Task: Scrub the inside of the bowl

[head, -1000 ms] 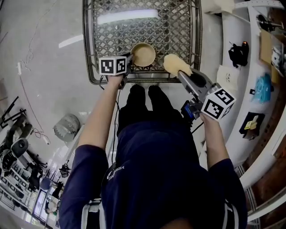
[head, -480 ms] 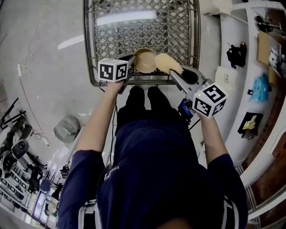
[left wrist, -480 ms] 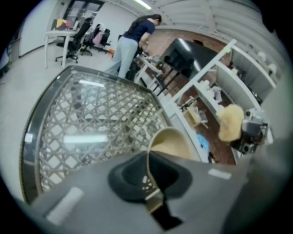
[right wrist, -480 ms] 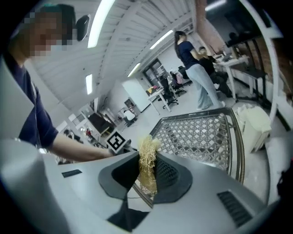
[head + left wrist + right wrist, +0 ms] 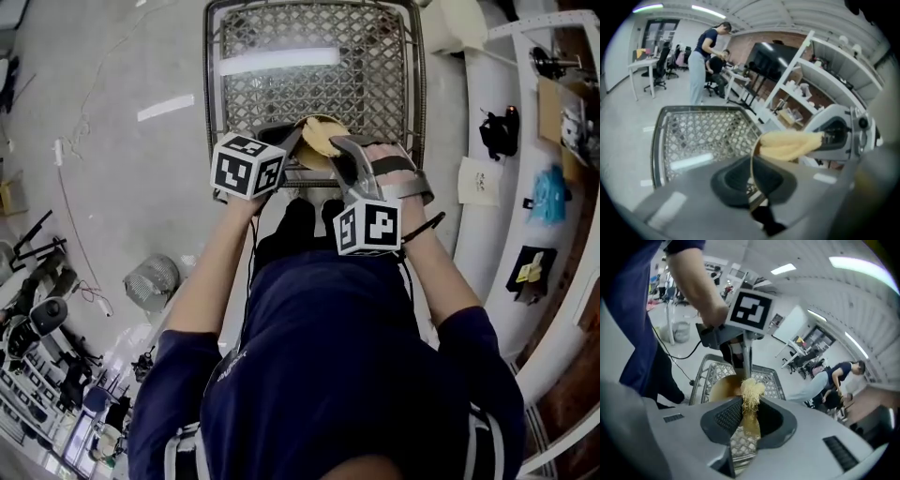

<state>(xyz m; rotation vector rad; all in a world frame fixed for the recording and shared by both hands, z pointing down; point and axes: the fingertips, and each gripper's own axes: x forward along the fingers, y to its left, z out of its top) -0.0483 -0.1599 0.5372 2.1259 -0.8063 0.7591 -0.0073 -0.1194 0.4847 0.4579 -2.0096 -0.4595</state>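
Nearest the head camera: navy shirt [image 5: 328, 375], with both forearms reaching forward.

Left gripper [image 5: 289, 139]: clenched on the rim of the tan bowl [image 5: 723, 386]. Holds the bowl on edge at the near end of the wire-mesh rack [image 5: 314, 66], with the opening turned toward the right gripper. Cannot tell whether the bowl rests on the mesh.

Right gripper [image 5: 336, 145]: grasps a yellow fibrous scrubber [image 5: 787, 144] between closed jaws, with the tip placed inside the bowl.

In the left gripper view: shows the bowl edge-on, with the scrubber crossing the rim from the right.

Beyond the bowl: rack mesh, then grey floor [image 5: 112, 141]. To the right: white shelving [image 5: 487, 178] carrying small items. Farthest, in the gripper views: desks, chairs and a standing person [image 5: 705, 61].
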